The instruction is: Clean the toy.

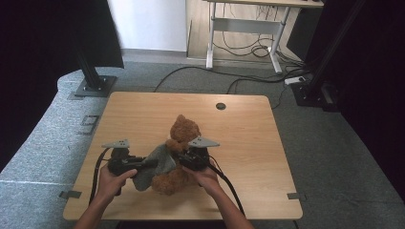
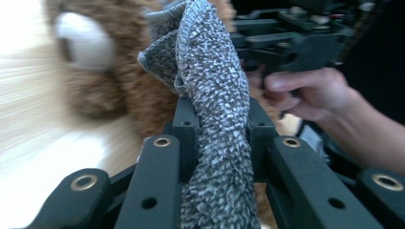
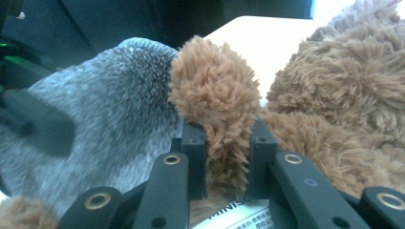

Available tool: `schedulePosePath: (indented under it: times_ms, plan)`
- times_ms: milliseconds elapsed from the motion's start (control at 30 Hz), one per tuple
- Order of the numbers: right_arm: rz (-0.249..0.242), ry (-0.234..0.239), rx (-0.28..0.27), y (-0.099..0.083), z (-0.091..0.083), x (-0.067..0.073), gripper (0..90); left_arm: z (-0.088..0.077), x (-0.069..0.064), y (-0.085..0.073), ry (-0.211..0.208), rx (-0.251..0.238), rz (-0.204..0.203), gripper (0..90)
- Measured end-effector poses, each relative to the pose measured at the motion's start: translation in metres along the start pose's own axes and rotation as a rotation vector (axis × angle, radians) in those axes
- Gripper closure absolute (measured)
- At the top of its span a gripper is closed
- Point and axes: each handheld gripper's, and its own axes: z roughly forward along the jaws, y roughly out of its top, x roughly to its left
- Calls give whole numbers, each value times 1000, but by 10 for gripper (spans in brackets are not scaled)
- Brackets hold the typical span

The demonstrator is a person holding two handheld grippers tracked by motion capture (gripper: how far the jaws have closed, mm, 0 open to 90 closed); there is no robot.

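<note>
Dressing or undressing the teddy bear (image 1: 179,157), can't tell which; either way the work is the grey knit garment (image 1: 155,167) on its body. Bear sits near the middle of the wooden worktop (image 1: 248,143), slightly toward the person's edge, head pointing away from them, garment bunched on the side facing the left hand. Left tool (image 1: 152,163) is clamped down on a fold of the grey knit: in the left gripper view the fabric (image 2: 215,119) is squeezed between both jaws, nearly closed. Right tool (image 1: 179,160) is pinched on a brown plush limb (image 3: 215,95), arm or leg I can't say, with the grey knit lying right against it in the right gripper view; a printed label (image 3: 239,214) peeks out below the jaws. My read on doing this step well: right tool is the anchor, keep it firm and steady so the bear doesn't drag across the worktop; left tool pulls the knit along the limb's axis, not sideways, slow and even. Knit is stretchy and plush is grabby, so the likely snag is fabric catching on fur. If the fold starts slipping from the left jaws, regrip deeper rather than yanking.
</note>
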Motion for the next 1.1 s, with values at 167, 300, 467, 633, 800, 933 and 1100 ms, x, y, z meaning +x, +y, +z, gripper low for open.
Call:
schedulePosePath:
  times_ms: [167,300,467,633,800,933,1100]
  plan:
    - [10,6,1,0,1,-1,740,22,-10,2,-43,50,21,718]
    - [18,9,-1,-1,0,-1,730,38,-15,2,-17,82,41,718]
    - [38,41,-25,-2,-7,-6,636,50,-17,-1,33,118,43,719]
    - [62,67,-61,-2,-19,-12,541,59,-12,-2,53,134,24,719]
    - [55,75,-86,-1,-45,-21,422,67,-2,-2,62,144,-9,719]
    - [61,32,-80,-13,-66,-35,370,70,0,-2,68,149,-15,719]
    - [112,-7,-84,-36,-91,-57,336,73,4,-2,65,153,-29,719]
